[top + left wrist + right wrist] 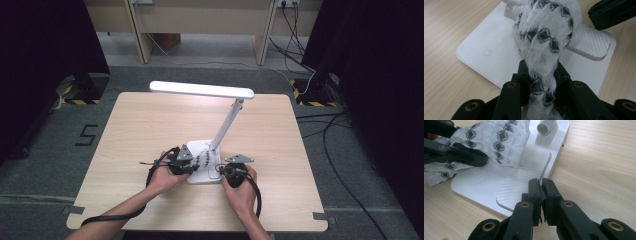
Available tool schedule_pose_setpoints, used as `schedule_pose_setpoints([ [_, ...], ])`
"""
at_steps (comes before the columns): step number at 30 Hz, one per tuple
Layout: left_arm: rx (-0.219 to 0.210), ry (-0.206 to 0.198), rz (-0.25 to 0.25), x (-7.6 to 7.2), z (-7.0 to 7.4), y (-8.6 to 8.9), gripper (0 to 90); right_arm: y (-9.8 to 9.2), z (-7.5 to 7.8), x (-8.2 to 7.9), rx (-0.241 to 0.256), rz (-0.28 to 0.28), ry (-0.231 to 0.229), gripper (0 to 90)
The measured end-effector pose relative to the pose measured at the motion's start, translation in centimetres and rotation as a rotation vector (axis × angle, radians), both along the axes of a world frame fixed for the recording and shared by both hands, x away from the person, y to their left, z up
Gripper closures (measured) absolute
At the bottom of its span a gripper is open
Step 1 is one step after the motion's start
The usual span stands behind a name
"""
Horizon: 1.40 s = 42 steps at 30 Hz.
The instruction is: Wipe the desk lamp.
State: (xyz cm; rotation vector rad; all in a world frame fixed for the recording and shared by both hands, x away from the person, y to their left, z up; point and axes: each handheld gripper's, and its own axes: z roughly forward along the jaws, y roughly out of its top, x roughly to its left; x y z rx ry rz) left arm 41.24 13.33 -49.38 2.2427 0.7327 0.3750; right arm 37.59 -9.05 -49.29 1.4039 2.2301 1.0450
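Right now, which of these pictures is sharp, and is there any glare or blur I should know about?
High view: even light, soft detail, dark curtains at both sides. Left gripper view: cloth sharp in the left claw, lamp base bright but readable. Right gripper view: table grain crisp, right claw slightly soft up close.

From the high view we look forward and down on the whole table. Both gripper views sit low and close over the lamp base, facing it from opposite sides; all three share that base.
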Motion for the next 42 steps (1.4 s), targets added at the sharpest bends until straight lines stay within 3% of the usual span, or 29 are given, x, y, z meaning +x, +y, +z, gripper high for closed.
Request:
schedule_pose_setpoints([
  [29, -0.032, 0.037, -0.055, -1.9, 0.2, -0.9, 71.7, 0.1, -0.1, -0.3, -0.002, 0.010, -0.003, 89.1],
  [33, -0.070, 0.051, -0.054, -1.9, 0.5, -0.9, 71.6, 0.0, 0.0, -0.2, -0.002, 0.008, -0.002, 84.8],
  [34, -0.089, 0.042, -0.045, -1.7, 0.7, -0.9, 71.6, -0.3, 0.2, -0.2, 0.016, -0.001, -0.012, 79.3],
  [42, -0.088, 0.029, -0.032, -0.8, 1.1, -1.1, 71.5, -1.4, 3.3, -0.2, 0.058, -0.001, -0.085, 61.9],
])
